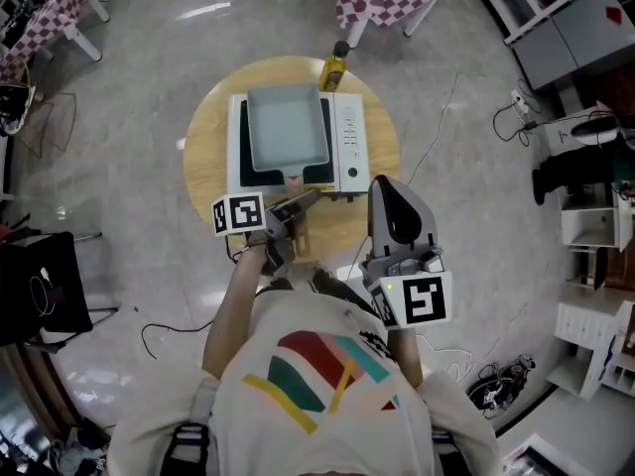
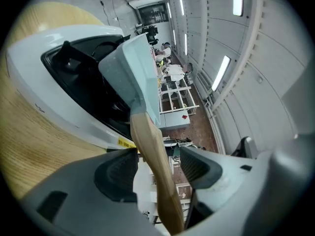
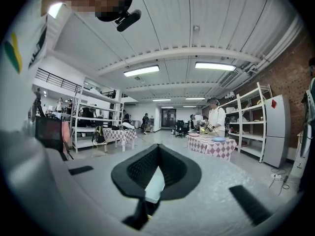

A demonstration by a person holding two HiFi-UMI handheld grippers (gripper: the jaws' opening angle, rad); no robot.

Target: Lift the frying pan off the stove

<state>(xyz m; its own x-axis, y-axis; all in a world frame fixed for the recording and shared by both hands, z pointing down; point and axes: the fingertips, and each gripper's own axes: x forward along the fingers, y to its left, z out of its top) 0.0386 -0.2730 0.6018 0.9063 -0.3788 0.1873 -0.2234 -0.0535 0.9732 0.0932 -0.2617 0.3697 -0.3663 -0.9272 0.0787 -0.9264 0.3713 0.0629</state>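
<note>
Step in hand: getting a grip for the lift. Find the pale teal rectangular frying pan (image 1: pixel 286 127) sitting flat on the white tabletop stove (image 1: pixel 349 142), in the middle of the round light-wood table (image 1: pixel 203 162). Looks empty, with its tan wooden handle (image 2: pixel 153 171) pointing back toward the person.

Left gripper (image 1: pixel 294 206) at that handle, jaws apart, one on each side of the wood. Left pad close to touching, clear gap at the right pad, so not clamped. Right gripper (image 1: pixel 389 191) held up off the table just right of the stove, jaws together, nothing gripped.

To do it well, as a judgement:
- Slide a bit further along the handle toward the pan before closing, for less leverage from the pan body.
- Centre the wood on the ribbed pads, then squeeze firmly; a rounded, tapered handle is likely to roll under a light grip.
- Lift straight up and keep level, with no wrist twist.
- Expect front-heavy sag and counter with a slight backward tilt.
- Clear the black burner top before going sideways.
- Stay off the yellow bottle with black cap (image 1: pixel 334 67) standing just behind the stove at the table's far edge.
- Leave the right gripper clear, or bring it under as support only on seeing droop.
</note>
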